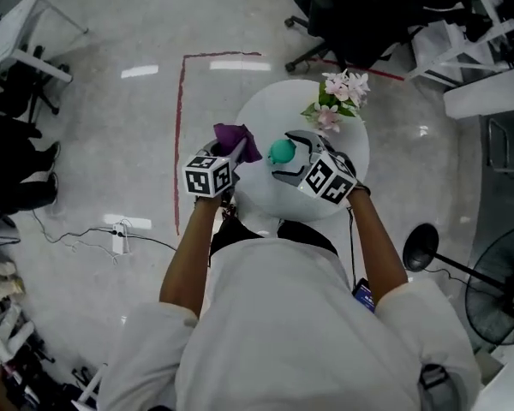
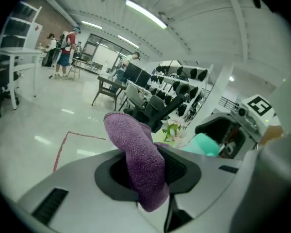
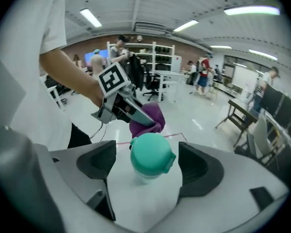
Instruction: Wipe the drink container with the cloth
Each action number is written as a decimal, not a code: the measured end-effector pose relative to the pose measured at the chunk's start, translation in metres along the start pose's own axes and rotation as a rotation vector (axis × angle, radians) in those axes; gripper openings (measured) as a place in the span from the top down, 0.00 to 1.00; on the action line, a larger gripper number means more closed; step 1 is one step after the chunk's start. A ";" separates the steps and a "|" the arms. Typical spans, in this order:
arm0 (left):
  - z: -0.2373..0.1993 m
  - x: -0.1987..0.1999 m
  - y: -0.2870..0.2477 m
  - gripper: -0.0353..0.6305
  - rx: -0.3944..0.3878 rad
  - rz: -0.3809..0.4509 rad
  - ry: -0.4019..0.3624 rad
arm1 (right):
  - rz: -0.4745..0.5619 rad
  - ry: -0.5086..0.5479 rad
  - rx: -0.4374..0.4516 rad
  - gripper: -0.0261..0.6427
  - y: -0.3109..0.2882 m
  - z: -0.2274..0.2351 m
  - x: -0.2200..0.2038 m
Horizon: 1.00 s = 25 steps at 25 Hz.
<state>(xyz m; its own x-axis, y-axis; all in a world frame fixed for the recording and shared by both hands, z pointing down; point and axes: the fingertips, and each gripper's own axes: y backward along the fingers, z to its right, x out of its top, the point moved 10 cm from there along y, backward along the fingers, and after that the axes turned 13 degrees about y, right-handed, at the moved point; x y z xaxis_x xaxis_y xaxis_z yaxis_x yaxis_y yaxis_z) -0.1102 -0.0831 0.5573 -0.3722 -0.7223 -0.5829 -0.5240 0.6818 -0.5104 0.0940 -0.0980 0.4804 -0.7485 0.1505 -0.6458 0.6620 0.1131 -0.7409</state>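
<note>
bottle (image 3: pixel 152 153): stands upright on table (image 1: pixel 265 110), 7 o'clock of flowers (image 1: pixel 338 97), between wide-apart jaws of right gripper (image 3: pixel 148 165), pads clear of it. cloth (image 2: pixel 138 157): sits clamped in left gripper (image 2: pixel 153 177), 9 o'clock of bottle, near its lid.

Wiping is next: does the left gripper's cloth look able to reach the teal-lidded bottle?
Probably yes: the purple cloth in the left gripper is close beside the teal-lidded bottle, nothing between; the right gripper stands open around it.
</note>
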 end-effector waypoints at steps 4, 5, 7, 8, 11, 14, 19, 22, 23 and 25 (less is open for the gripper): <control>0.035 -0.013 0.045 0.75 0.064 0.124 0.038 | 0.000 0.287 0.208 0.36 0.001 0.021 0.003; 0.046 -0.018 0.048 0.75 0.071 0.133 0.028 | -0.020 0.341 0.245 0.38 0.004 0.023 -0.002; 0.065 -0.027 0.054 0.75 0.095 0.143 0.005 | -0.051 0.434 0.298 0.41 0.007 0.028 -0.006; 0.072 -0.030 0.057 0.75 0.112 0.148 -0.007 | -0.056 0.472 0.321 0.42 0.006 0.030 -0.005; 0.087 -0.036 0.064 0.76 0.147 0.171 -0.034 | -0.064 0.536 0.398 0.46 -0.005 0.029 0.000; 0.097 -0.038 0.064 0.75 0.155 0.192 -0.035 | -0.061 0.542 0.390 0.52 -0.009 0.024 -0.001; 0.105 -0.024 0.054 0.76 0.111 0.149 -0.117 | -0.021 0.356 0.252 0.52 -0.005 0.017 -0.005; 0.103 -0.014 0.037 0.76 0.080 0.101 -0.152 | -0.021 0.202 0.138 0.52 -0.002 0.011 -0.011; 0.100 -0.012 0.031 0.75 0.076 0.082 -0.159 | -0.027 0.158 0.103 0.52 -0.002 0.008 -0.013; 0.094 -0.006 0.021 0.75 0.057 0.043 -0.191 | -0.045 0.080 0.041 0.52 -0.002 0.003 -0.014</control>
<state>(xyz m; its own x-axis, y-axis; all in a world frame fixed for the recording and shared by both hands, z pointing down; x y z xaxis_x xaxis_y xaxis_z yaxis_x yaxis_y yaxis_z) -0.0468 -0.0534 0.4910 -0.2381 -0.6608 -0.7118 -0.4641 0.7212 -0.5142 0.1035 -0.1030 0.4902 -0.7708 0.2240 -0.5964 0.6247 0.0818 -0.7766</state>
